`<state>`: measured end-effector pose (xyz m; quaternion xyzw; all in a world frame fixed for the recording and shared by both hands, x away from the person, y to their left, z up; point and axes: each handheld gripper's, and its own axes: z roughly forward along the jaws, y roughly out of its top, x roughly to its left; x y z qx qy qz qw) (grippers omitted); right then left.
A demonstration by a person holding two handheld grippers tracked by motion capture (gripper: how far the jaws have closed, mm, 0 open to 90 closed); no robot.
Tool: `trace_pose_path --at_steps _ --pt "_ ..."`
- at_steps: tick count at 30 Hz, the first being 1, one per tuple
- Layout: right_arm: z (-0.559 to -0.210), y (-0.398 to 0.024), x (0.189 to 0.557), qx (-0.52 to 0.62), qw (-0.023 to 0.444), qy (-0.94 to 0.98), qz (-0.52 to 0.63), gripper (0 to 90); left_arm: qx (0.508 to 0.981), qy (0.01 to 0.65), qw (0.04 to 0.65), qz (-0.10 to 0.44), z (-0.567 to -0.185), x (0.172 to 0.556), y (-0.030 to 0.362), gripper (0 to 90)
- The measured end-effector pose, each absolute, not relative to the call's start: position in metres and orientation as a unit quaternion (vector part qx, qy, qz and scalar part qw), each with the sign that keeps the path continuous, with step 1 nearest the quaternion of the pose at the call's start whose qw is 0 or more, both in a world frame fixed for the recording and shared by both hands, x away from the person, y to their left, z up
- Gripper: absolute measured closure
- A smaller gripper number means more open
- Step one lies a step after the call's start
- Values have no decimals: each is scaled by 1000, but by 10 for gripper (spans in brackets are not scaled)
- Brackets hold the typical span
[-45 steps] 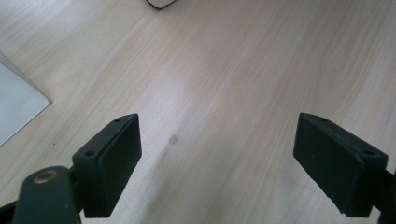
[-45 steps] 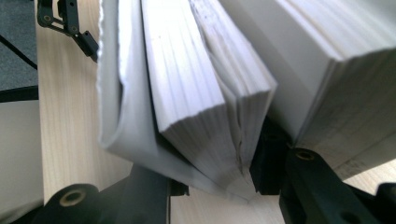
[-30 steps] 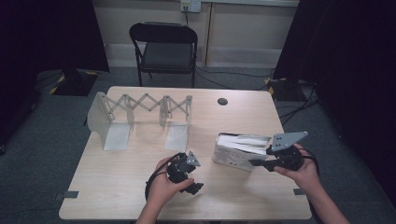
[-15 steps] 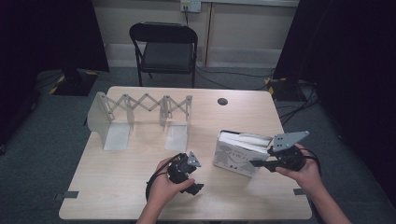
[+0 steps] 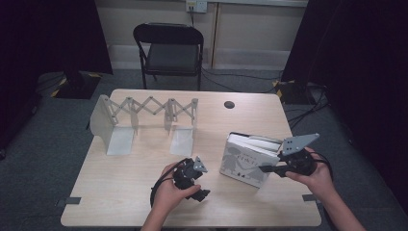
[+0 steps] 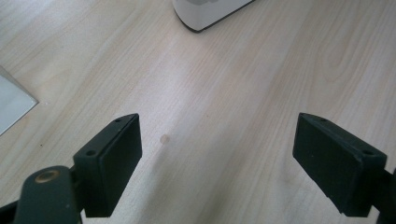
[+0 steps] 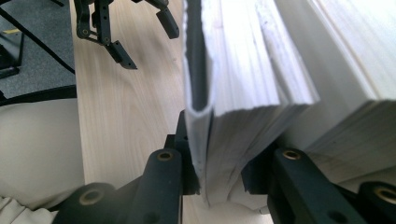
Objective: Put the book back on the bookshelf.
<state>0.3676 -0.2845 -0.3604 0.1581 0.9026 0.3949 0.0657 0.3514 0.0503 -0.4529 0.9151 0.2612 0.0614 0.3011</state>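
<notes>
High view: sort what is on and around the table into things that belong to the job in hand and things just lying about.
In the job:
- book, its cover and some pages clamped by the right gripper
- left gripper, fingers open over bare table

Lying about:
- expanding bookend rack
- black disc on the tabletop
- folding chair behind the table

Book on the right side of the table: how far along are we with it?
Done: the right gripper has its jaws shut on the front cover and a sheaf of pages of the book, seen up close in the right gripper view.
In hand: the book stands on the table, not yet lifted.
Left: likely moving it to the expanding rack, which holds nothing. The left gripper waits open over bare wood.
</notes>
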Motion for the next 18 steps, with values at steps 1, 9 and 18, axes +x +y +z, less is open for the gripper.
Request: trace_pose_path --at_steps 1,9,18 --pt "-360 -284 368 159 65 903 393 725 915 261 300 60 -453 352 51 155" --pt "-360 -288 370 150 50 906 394 725 915 262 303 54 -454 353 50 155" --pt "-360 -293 368 140 42 907 394 725 916 265 298 42 -455 354 47 157"
